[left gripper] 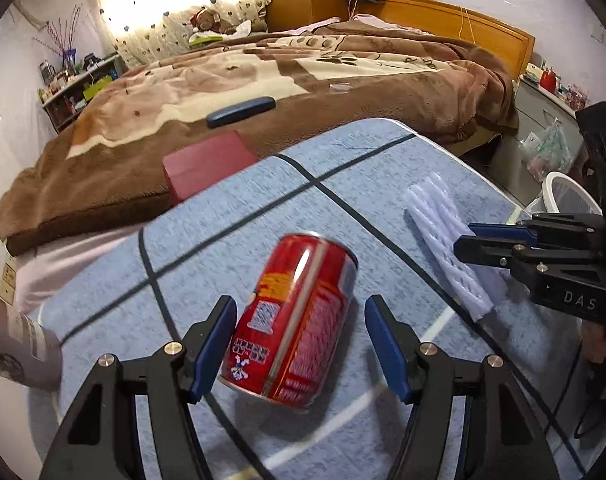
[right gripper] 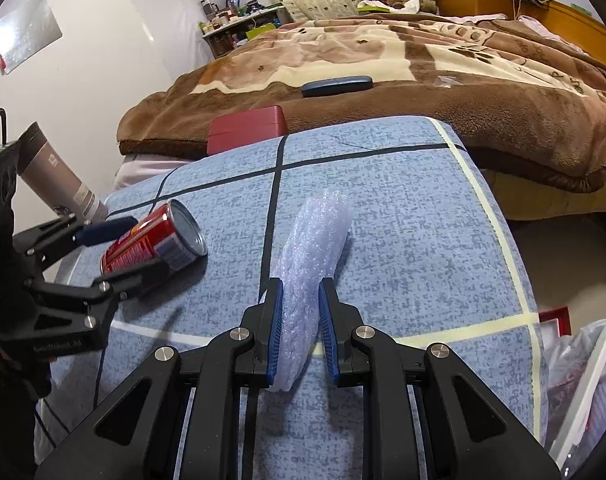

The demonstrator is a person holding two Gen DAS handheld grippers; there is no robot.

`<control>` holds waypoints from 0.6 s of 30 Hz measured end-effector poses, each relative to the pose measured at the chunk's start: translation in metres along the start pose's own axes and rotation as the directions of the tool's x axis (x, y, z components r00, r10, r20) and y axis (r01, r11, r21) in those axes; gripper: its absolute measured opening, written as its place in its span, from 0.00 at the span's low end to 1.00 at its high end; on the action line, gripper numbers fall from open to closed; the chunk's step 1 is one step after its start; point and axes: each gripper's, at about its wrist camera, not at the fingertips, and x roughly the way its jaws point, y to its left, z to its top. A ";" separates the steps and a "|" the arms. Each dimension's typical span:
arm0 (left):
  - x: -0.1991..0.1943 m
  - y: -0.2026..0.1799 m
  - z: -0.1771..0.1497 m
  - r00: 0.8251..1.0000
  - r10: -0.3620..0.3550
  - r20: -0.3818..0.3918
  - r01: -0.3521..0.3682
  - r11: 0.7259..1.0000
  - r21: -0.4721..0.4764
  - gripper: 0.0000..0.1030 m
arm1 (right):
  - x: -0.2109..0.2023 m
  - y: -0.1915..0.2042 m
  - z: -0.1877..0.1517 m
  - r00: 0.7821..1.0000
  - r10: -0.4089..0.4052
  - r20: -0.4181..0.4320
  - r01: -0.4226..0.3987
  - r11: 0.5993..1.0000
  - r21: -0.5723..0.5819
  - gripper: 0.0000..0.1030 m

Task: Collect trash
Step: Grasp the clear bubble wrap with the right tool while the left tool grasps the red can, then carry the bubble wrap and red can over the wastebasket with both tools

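Observation:
A red drink can (left gripper: 293, 316) lies on its side on the blue-checked table (left gripper: 231, 216). My left gripper (left gripper: 301, 344) is open around it, the left pad close to the can, the right pad apart from it. The can also shows in the right wrist view (right gripper: 155, 242), with the left gripper (right gripper: 115, 248) straddling it. A folded piece of bubble wrap (right gripper: 311, 256) lies on the table; my right gripper (right gripper: 301, 330) is shut on its near end. In the left wrist view the bubble wrap (left gripper: 443, 232) shows with the right gripper (left gripper: 469, 238) on it.
A dark red box (left gripper: 205, 166) sits at the table's far edge against a bed with a brown blanket (left gripper: 263, 76). A grey flask (right gripper: 59, 178) stands at the table's left. A white bin (left gripper: 569, 196) with a plastic liner stands right of the table.

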 end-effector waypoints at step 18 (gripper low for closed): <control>0.013 -0.006 0.000 1.000 0.005 0.005 -0.004 0.985 -0.170 0.54 | -0.003 -0.006 -0.001 1.000 -0.018 0.007 0.018 1.000 -0.015 0.18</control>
